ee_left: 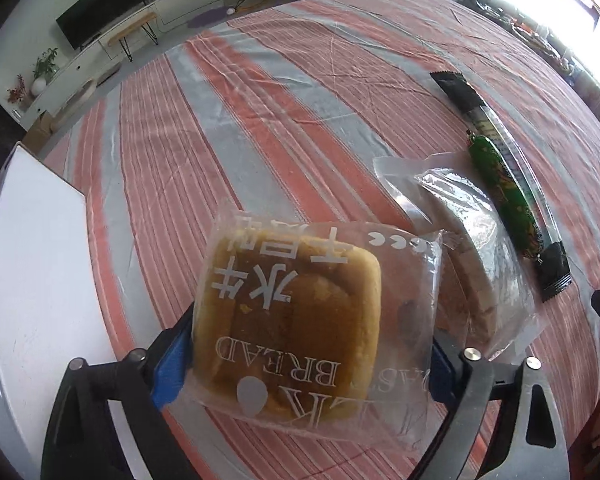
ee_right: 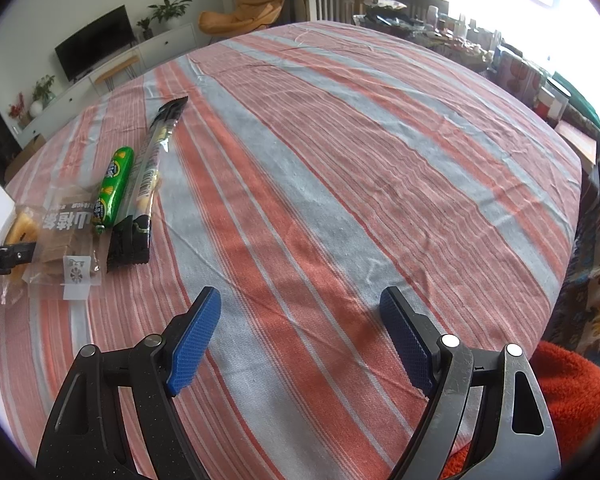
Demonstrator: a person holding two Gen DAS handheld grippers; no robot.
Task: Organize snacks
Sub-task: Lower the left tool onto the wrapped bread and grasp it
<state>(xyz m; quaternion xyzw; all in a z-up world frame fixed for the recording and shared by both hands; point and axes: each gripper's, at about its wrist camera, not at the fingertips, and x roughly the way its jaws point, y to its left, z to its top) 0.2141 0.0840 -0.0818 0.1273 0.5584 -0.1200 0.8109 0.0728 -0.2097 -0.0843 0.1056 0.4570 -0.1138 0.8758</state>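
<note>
Left gripper [ee_left: 300, 352]: blue pads on both sides of the bread pack [ee_left: 296, 320], pinching it above the cloth.
Right gripper [ee_right: 300, 340]: jaws spread, nothing between them, over the striped cloth [ee_right: 340, 160].
Bread pack: clear wrap, square bun, beside a white box [ee_left: 40, 240].
Cake pack [ee_left: 468, 256]: just right of the bread, flat on the cloth.
Green sausage [ee_left: 504, 200]: beside the cake pack.
Black stick pack [ee_left: 500, 160]: alongside the sausage, touching it.

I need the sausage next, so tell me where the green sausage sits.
In the left wrist view the green sausage lies on the striped tablecloth at right, between the clear cake packet and the long black-ended stick packet.
</note>
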